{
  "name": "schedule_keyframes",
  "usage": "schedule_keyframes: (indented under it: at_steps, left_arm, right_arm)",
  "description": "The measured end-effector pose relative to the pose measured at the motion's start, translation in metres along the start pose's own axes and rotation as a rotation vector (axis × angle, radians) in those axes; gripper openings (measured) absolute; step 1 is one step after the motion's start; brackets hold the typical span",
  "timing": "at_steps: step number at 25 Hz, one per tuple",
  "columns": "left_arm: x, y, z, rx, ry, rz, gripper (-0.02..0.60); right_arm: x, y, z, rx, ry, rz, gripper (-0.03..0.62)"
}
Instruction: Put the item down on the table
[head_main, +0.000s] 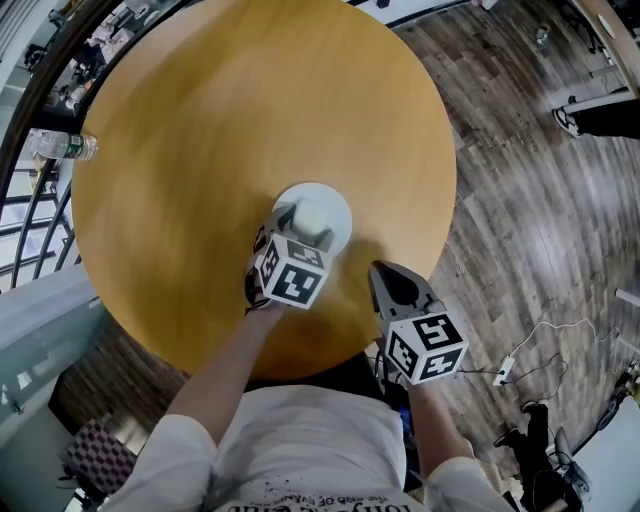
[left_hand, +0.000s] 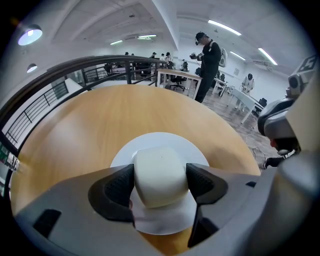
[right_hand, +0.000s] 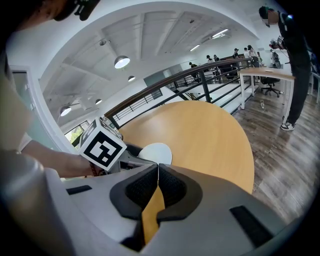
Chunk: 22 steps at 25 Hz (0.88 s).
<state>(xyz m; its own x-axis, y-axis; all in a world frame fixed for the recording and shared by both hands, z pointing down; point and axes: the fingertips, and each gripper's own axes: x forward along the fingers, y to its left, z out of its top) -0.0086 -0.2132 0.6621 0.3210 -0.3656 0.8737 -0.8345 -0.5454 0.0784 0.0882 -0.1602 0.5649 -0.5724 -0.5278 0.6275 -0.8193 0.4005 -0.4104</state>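
- We see the left gripper (left_hand: 160, 184) with its jaws pinched on a pale, rounded white item (left_hand: 160, 172), one dark pad against each side of it.
- Right beneath those jaws lies a white plate (left_hand: 165, 140) on the round wooden table (head_main: 250, 100). The item sits over the plate's near part, but we cannot tell whether it touches the plate.
- Beyond the left gripper's tips the tabletop runs on to a dark railing (left_hand: 75, 67), and a person in dark clothes (left_hand: 207, 60) stands on the floor beyond the table's far edge.
- We find the right gripper (right_hand: 158, 172) with its jaws pressed together and nothing between them.
- It hangs over the table's near edge, just beside the left gripper, whose marker cube (right_hand: 102, 147) shows ahead of it to its left.
- Far off to the left gripper's left, a plastic bottle (head_main: 60, 146) lies beyond the table's rim.
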Motion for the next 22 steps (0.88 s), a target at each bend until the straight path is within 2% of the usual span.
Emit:
schedule_keyframes:
  at_steps: [6,12,22]
  left_arm:
    - [0.0,-0.002,0.0,0.003,0.005,0.001,0.334]
    - [-0.008,-0.001,0.005,-0.004,-0.033,-0.009,0.354]
    - [-0.08,-0.014,0.009,-0.043,-0.148,-0.056,0.356]
  right_arm:
    - [-0.004,0.002,-0.001,0.0,0.0,0.003,0.026]
    - [-0.01,0.003,-0.002,-0.011,0.002,0.002,0.026]
    - [-0.031,0.033,0.01,-0.096,-0.022,0.018,0.026]
